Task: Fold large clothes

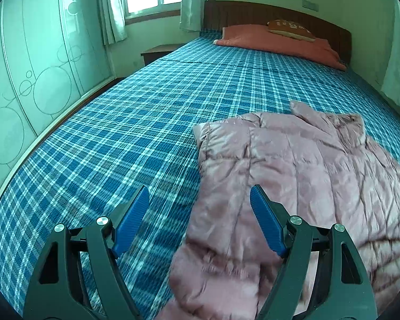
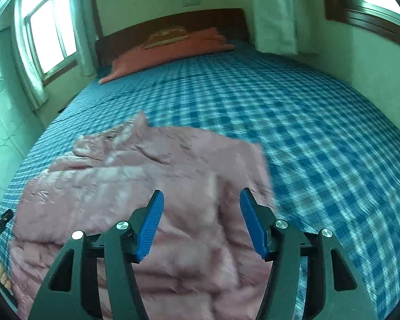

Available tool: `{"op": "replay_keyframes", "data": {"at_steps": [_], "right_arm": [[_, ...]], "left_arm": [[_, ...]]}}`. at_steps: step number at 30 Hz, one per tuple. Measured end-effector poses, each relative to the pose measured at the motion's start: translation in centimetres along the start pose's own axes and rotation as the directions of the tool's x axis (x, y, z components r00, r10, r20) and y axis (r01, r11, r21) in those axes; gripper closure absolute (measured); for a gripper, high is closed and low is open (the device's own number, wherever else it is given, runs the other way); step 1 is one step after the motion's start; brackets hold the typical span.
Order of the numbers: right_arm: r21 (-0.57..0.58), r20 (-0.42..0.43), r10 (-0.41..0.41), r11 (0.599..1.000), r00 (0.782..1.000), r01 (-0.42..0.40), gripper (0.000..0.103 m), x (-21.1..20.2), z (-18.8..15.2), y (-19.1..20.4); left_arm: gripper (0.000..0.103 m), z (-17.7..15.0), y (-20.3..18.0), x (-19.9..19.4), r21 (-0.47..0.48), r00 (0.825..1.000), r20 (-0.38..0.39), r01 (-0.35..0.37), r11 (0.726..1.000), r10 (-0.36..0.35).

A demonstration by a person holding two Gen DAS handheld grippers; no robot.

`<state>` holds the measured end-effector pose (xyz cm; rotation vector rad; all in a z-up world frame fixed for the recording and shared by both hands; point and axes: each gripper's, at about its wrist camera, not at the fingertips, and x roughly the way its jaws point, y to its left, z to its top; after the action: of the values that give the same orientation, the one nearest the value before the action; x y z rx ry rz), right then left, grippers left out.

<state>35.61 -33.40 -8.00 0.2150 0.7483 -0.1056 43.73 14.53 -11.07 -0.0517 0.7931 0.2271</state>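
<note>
Cushion (image 1: 291, 30) lettering illegible, pink jacket (image 1: 293, 165), plaid bed (image 1: 120, 133)

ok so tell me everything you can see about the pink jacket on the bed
The pink jacket is a quilted puffer with a shiny, satiny shell and stitched panels. It lies crumpled and partly folded on the blue plaid bedsheet, collar end toward the headboard, one sleeve trailing toward the camera. The left gripper and right gripper both stand open above it; neither visibly pinches the fabric.
</note>
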Motion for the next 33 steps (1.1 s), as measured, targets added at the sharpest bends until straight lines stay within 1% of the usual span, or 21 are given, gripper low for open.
{"op": "replay_keyframes", "data": {"at_steps": [1,3,5,6,7,8,10,12,13,14,15,17,19,21,24,27,30,33], "right_arm": [[0.000,-0.014,0.025,1.000,1.000,-0.025,0.044,1.1,0.4,0.6],[-0.015,-0.037,0.031,0.999,0.999,-0.031,0.044,3.2,1.0,1.8],[-0.040,-0.074,0.005,0.999,0.997,-0.008,0.044,5.2,0.6,2.6],[-0.058,-0.111,-0.022,0.998,0.994,0.016,0.044,6.7,0.1,2.9],[-0.068,-0.136,-0.031,0.997,0.990,0.022,0.044,7.5,-0.4,3.0],[-0.074,-0.143,-0.030,0.997,0.989,0.019,0.043,8.3,-0.7,3.0],[-0.088,-0.129,-0.043,0.996,0.991,0.032,0.044,7.7,-0.7,3.2],[-0.084,-0.108,-0.041,0.996,0.993,0.032,0.044,6.0,-0.9,3.4],[-0.091,-0.086,-0.052,0.995,0.995,0.044,0.044,5.0,-1.3,3.4],[-0.099,-0.075,-0.067,0.993,0.995,0.059,0.044,4.7,-1.6,3.5],[-0.104,-0.076,-0.081,0.992,0.994,0.073,0.043,4.7,-2.1,3.4],[-0.134,-0.113,-0.094,0.988,0.989,0.078,0.041,6.4,-3.6,3.5],[-0.146,-0.095,-0.107,0.985,0.990,0.093,0.041,6.3,-3.5,3.7],[-0.118,-0.101,-0.096,0.990,0.990,0.084,0.041,5.5,-3.1,3.2],[-0.061,-0.094,-0.059,0.997,0.994,0.053,0.041,3.0,-3.2,2.0],[-0.027,-0.089,-0.039,0.999,0.995,0.036,0.040,0.0,-4.1,0.6],[0.008,-0.106,-0.030,1.000,0.994,0.030,0.039,-2.4,-5.3,-0.9],[0.053,-0.123,-0.028,0.998,0.992,0.035,0.039,-5.5,-7.7,-3.3]], "left_arm": [[0.025,0.3,-0.1,0.8,-0.013,1.000,-0.013,-0.003,1.000,0.002],[0.025,0.6,-0.3,2.2,-0.022,0.999,-0.035,-0.017,1.000,0.016],[0.025,0.5,-0.4,3.5,-0.013,0.997,-0.061,-0.042,0.999,0.041],[0.025,0.3,-0.5,4.2,-0.006,0.996,-0.076,-0.052,0.999,0.051],[0.025,0.0,-0.6,5.3,0.007,0.993,-0.108,-0.052,0.999,0.052],[0.025,-0.2,-0.6,5.6,0.007,0.992,-0.120,-0.046,0.999,0.047],[0.025,-0.3,-0.3,5.1,-0.006,0.993,-0.106,-0.045,0.999,0.044],[0.025,-0.4,0.1,3.9,-0.012,0.997,-0.071,-0.040,0.999,0.039],[0.025,-0.7,0.2,3.2,-0.012,0.998,-0.050,-0.036,0.999,0.035],[0.025,-0.9,0.2,3.1,-0.004,0.998,-0.047,-0.041,0.999,0.041],[0.025,-1.4,0.0,3.7,0.015,0.996,-0.068,-0.054,0.998,0.055],[0.025,-1.7,-0.4,5.1,0.034,0.992,-0.115,-0.039,0.999,0.043],[0.025,-1.5,-0.2,5.2,0.024,0.992,-0.119,-0.040,0.999,0.042],[0.025,-1.1,0.1,4.5,0.019,0.991,-0.123,-0.042,0.999,0.044],[0.025,-1.5,1.5,2.0,0.001,0.994,-0.108,-0.026,1.000,0.026],[0.025,-2.3,3.3,-0.1,-0.037,0.994,-0.112,-0.007,0.999,0.003],[0.025,-4.2,5.9,-2.6,-0.102,0.991,-0.130,0.003,0.995,-0.017],[0.025,-6.7,8.8,-5.2,-0.169,0.986,-0.161,0.013,0.986,-0.041]]}}
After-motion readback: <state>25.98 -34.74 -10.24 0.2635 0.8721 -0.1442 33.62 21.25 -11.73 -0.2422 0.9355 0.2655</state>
